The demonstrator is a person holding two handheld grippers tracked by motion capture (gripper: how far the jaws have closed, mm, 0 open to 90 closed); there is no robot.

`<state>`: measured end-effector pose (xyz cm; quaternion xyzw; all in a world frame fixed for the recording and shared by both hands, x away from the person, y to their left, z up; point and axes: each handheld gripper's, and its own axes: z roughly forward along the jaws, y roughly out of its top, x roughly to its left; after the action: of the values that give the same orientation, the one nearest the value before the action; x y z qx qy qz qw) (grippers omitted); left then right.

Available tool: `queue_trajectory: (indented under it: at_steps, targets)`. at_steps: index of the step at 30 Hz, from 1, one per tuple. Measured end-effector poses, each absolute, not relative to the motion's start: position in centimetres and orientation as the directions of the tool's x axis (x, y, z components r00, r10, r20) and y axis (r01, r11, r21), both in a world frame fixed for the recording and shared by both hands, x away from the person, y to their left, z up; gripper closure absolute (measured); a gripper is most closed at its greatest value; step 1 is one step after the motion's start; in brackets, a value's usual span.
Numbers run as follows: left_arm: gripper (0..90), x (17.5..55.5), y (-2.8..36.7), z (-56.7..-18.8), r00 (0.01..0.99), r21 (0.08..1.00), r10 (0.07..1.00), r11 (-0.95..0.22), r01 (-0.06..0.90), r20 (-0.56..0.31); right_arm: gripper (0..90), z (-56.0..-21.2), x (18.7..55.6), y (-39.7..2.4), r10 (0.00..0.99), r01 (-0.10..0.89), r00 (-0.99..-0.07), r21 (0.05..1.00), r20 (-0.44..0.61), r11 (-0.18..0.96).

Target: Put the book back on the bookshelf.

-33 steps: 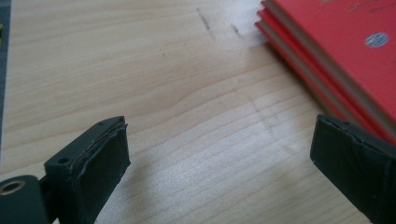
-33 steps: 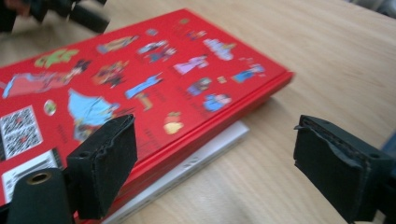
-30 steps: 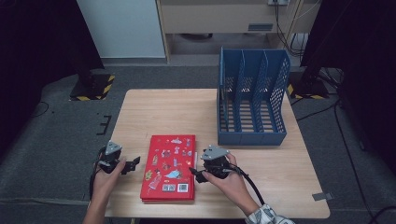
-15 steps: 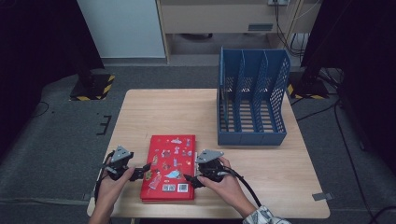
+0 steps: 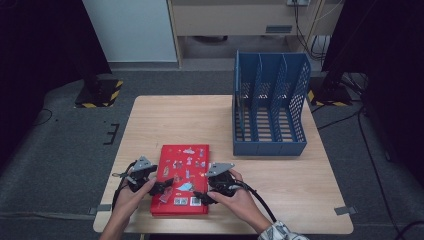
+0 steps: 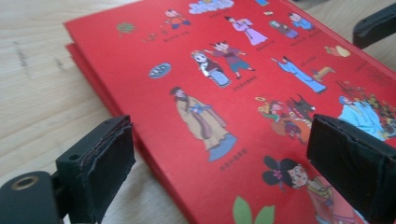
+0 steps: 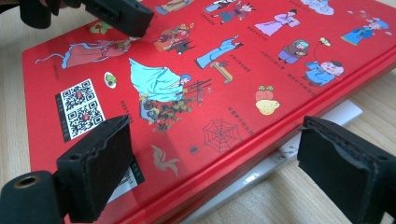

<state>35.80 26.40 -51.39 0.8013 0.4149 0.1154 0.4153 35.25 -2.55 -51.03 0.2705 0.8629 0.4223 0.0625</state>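
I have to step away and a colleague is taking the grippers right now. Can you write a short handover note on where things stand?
Left gripper: open, jaws straddling the left edge of the red book.
Right gripper: open, jaws straddling the book's right edge near its front corner.
The book lies flat at the front of the table; a blue file rack stands at the back right.
Done: both grippers lined up at the book.
Left: probably closing on it and lifting.

Both grippers, left gripper (image 5: 162, 187) and right gripper (image 5: 201, 197), flank the red book (image 5: 183, 170).
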Motion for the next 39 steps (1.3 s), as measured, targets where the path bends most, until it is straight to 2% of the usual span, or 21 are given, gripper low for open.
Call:
queue_trajectory:
  at_steps: [8, 15, 17, 20, 25, 39]
  targets:
    - [3.6, 36.0, 26.3, -51.7, 0.631, 0.751, 0.757, -0.317, 0.58, -0.168, 8.7, -51.2, 35.4, -2.4, 0.517, 0.425, -0.844, 0.763, 0.14, 0.488]
    - [1.6, 36.5, 26.6, -52.0, 0.631, 0.747, 0.749, -0.299, 0.594, -0.202, 5.7, -51.4, 35.7, -2.3, 0.521, 0.442, -0.839, 0.757, 0.159, 0.481]
    - [1.9, 36.7, 26.7, -52.2, 0.627, 0.739, 0.742, -0.282, 0.612, -0.236, 4.8, -51.5, 35.8, -2.3, 0.523, 0.448, -0.836, 0.757, 0.166, 0.475]
    - [0.3, 36.9, 26.7, -52.3, 0.632, 0.739, 0.739, -0.286, 0.609, -0.235, 3.4, -51.7, 36.0, -2.4, 0.525, 0.469, -0.829, 0.751, 0.193, 0.464]
    - [0.8, 36.9, 26.6, -52.1, 0.632, 0.74, 0.742, -0.294, 0.605, -0.222, 0.8, -52.2, 36.4, -2.4, 0.526, 0.505, -0.816, 0.742, 0.242, 0.442]
    - [9.3, 36.8, 26.8, -51.7, 0.617, 0.746, 0.756, -0.277, 0.605, -0.22, 0.2, -52.6, 36.8, -2.5, 0.525, 0.531, -0.803, 0.739, 0.282, 0.415]
